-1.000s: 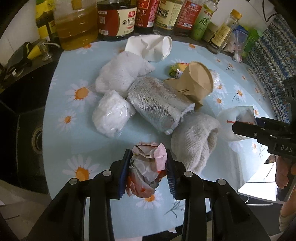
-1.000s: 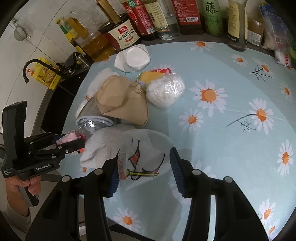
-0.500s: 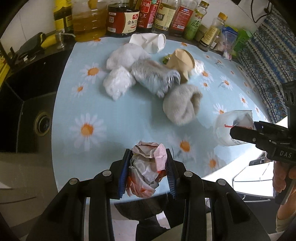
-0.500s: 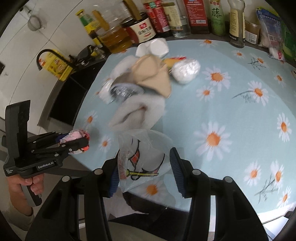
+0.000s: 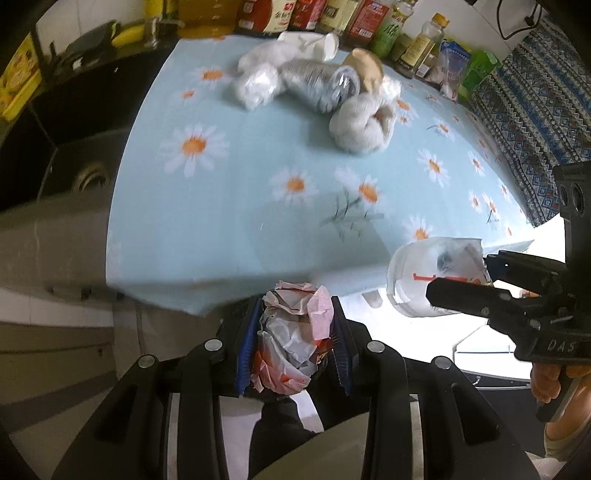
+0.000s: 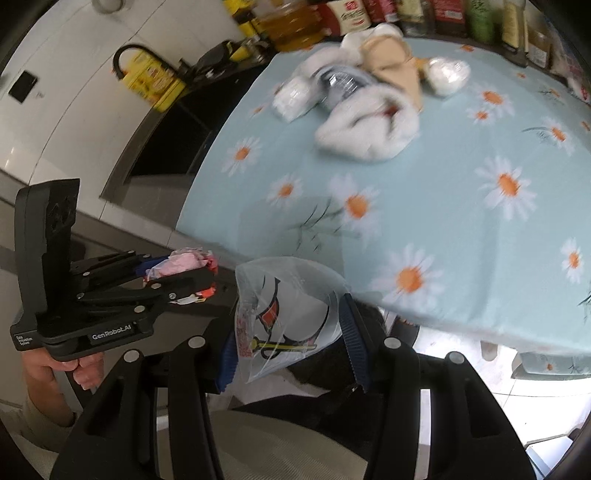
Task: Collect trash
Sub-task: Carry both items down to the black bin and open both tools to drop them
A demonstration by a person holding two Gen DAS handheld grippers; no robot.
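My left gripper (image 5: 293,343) is shut on a crumpled pink-and-white wrapper (image 5: 291,332), held just past the near edge of the daisy tablecloth (image 5: 240,206). That same wrapper (image 6: 184,264) and the left gripper (image 6: 192,280) show at the left of the right wrist view. My right gripper (image 6: 290,336) is shut on a clear plastic bag (image 6: 284,310) printed in red and black, also off the table's edge. The bag (image 5: 432,277) and right gripper (image 5: 461,284) appear at the right of the left wrist view. More trash lies far back: a foil roll (image 5: 317,83), white wads (image 5: 255,86), a brown paper cup (image 5: 365,68).
A rolled grey-white towel (image 5: 362,125) lies near the pile. Sauce and oil bottles (image 5: 388,33) line the far edge. A dark sink (image 5: 81,177) sits left of the table, patterned fabric (image 5: 528,103) to the right. A person's hands (image 6: 77,369) grip both handles.
Both grippers have drawn back from the pile toward the near table edge and past it, each still carrying its piece. The trash pile now looks smaller and farther away.
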